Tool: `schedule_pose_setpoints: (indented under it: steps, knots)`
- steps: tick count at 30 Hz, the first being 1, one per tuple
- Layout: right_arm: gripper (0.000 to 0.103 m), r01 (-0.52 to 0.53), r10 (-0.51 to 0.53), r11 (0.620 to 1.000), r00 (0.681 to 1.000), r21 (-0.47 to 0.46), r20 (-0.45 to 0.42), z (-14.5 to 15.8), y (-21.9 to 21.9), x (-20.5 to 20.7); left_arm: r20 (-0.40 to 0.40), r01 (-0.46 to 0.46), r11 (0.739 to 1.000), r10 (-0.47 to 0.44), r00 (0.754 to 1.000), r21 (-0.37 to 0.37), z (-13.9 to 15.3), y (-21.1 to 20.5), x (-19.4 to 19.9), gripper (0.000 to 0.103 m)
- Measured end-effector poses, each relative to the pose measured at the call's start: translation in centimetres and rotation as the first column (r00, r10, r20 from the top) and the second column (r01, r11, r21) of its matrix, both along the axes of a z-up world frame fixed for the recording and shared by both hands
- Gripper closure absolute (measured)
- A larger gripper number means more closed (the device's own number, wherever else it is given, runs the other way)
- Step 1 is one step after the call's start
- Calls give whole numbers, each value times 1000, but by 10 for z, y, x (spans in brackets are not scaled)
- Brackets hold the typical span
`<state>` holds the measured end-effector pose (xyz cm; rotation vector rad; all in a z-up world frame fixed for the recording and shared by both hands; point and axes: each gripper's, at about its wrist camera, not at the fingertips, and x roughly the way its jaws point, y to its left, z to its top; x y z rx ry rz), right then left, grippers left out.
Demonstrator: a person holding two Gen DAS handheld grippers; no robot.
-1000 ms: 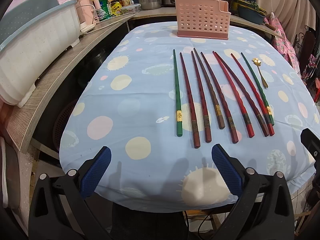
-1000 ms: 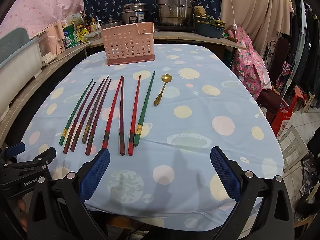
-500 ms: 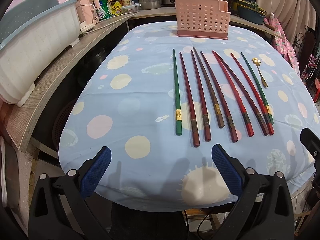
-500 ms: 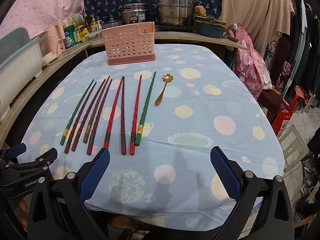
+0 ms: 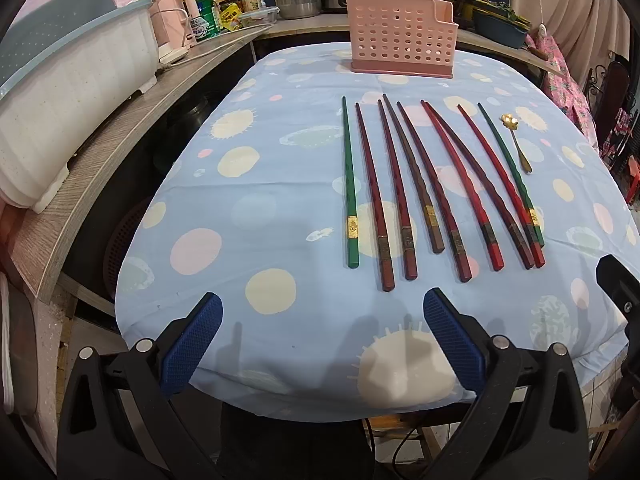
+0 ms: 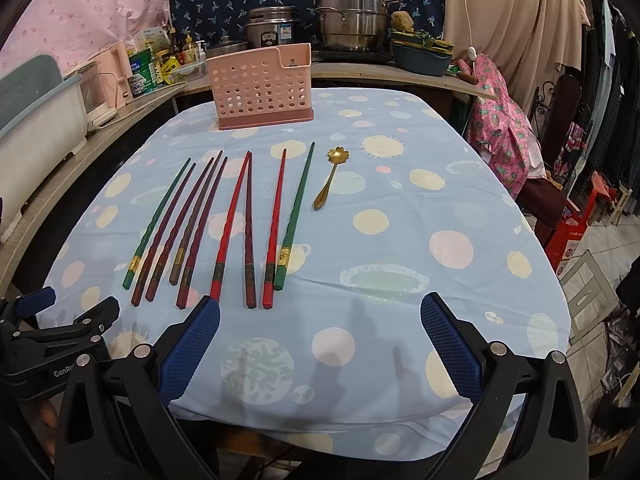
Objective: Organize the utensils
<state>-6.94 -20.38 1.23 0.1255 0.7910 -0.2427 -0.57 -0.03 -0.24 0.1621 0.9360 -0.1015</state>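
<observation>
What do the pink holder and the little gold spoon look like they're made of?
The pink perforated utensil holder looks like moulded plastic: matte, with a regular grid of holes. The small gold flower-bowled spoon looks like metal, brass-toned and shiny, though it could be plating.

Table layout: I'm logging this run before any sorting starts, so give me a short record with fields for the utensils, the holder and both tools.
chopsticks: nine, lying side by side on the tablecloth, thick ends toward the camera
colours: two green chopsticks at the outer edges, reds and dark browns between
spoon: gold spoon to the right of the row, flower-shaped bowl pointing away
holder: pink basket upright at the far end, apart from the utensils
left tool: open, holding nothing
right tool: open, holding nothing
progress: nothing visibly in the basket yet
</observation>
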Motion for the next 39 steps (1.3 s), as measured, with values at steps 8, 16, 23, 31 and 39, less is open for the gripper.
schedule_pose_setpoints:
  steps: [8,16,23,31,39]
  knots:
    - [7,0,0,1000,1000,0,-1,0,1,0,0,0,1000,0,1000,-1,0,-1,0,7]
    - [7,0,0,1000,1000,0,-1,0,2,0,-1,-1,1000,1,1000,-2,0,0,0,7]
    - [7,0,0,1000,1000,3,-2,0,1,-1,0,0,1000,0,1000,-2,0,-1,0,7]
    - [7,-6,6,1000,1000,2,-1,-1,9,-2,-3,2,1000,-2,1000,-4,0,-2,-3,7]
    - [7,-7,7,1000,1000,3,-2,-1,11,-2,-4,3,1000,-3,1000,-6,-1,-2,-4,7]
